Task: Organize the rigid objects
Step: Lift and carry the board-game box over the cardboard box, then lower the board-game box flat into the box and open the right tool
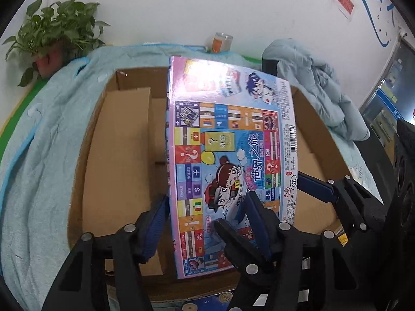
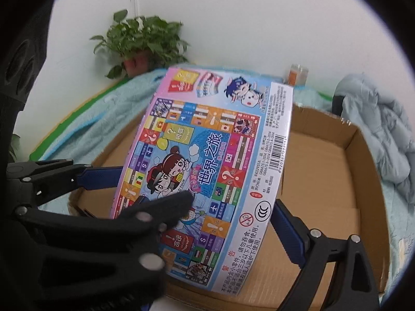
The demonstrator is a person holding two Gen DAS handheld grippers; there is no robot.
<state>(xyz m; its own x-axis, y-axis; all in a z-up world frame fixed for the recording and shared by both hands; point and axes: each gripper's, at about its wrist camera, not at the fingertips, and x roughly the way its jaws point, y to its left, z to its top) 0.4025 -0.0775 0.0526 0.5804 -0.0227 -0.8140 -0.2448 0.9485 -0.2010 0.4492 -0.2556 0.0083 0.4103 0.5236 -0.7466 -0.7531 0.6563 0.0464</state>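
A flat, colourful board-game box (image 1: 230, 140) (image 2: 207, 160) hangs tilted above an open, empty cardboard carton (image 1: 77, 181) (image 2: 368, 194). My left gripper (image 1: 206, 202) is shut on its lower left edge, with one blue pad beside the box's side and the other finger lying on the printed face. My right gripper (image 2: 233, 202) is shut on the lower right edge, a black finger across the face and a blue pad behind the edge. The right wrist view shows the left gripper's blue finger (image 2: 98, 178) reaching behind the box. The right gripper's blue finger (image 1: 316, 189) shows in the left wrist view.
The carton sits on a light blue blanket (image 1: 33, 168) (image 2: 109, 119). A potted plant (image 1: 57, 28) (image 2: 140, 41) and a glass jar (image 1: 221, 42) (image 2: 298, 73) stand against the white wall behind. A pale padded jacket (image 1: 319, 85) (image 2: 384, 129) lies at the right.
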